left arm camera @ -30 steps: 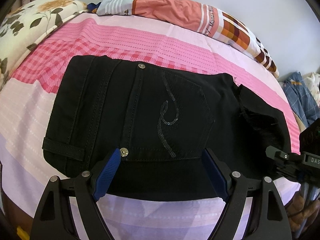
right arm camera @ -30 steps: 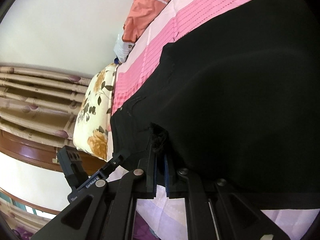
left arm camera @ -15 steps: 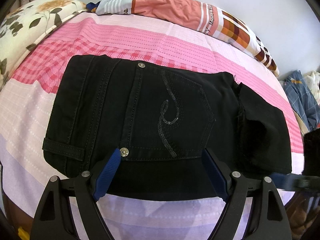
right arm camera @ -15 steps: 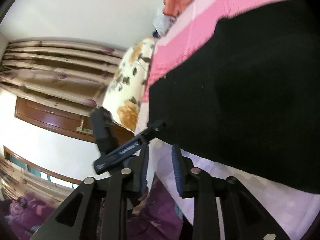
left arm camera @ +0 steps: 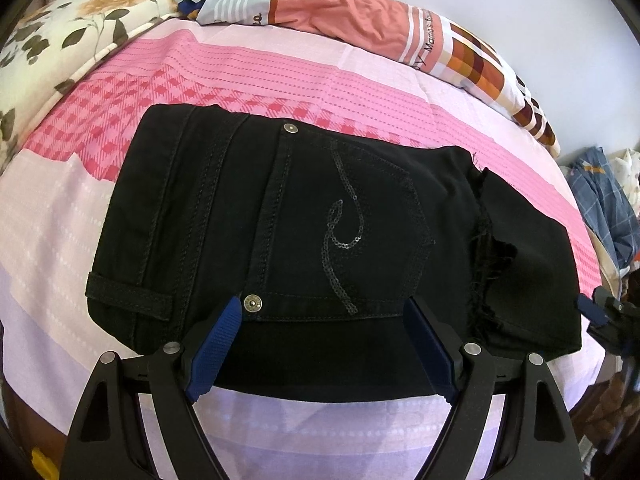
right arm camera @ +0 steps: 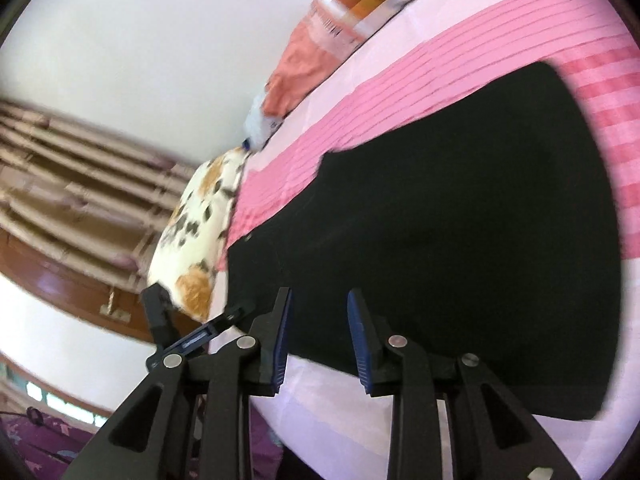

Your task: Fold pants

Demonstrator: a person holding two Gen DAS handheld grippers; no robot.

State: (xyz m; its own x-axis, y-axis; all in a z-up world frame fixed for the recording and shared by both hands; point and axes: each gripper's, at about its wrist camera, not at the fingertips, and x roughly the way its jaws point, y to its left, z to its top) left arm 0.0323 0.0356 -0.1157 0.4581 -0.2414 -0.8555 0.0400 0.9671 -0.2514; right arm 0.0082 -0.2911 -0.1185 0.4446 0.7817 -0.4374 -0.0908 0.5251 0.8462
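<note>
- Pants (left arm camera: 304, 236) folded near the bed (left arm camera: 60, 216) front edge, long axis left-right.
- Left gripper (left arm camera: 320, 344) nearer, wide apart, straddling the near hem, gripping nothing.
- Right gripper (right arm camera: 318, 336) opening, empty.

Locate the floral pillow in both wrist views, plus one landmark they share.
Left wrist: floral pillow in the top-left corner, beyond the pink bedsheet.
Right wrist: floral pillow left of centre, at the sheet's left edge, in front of the curtain.
Shared landmark: the black pants, filling the middle of the left view and the centre-right of the right view.
</note>
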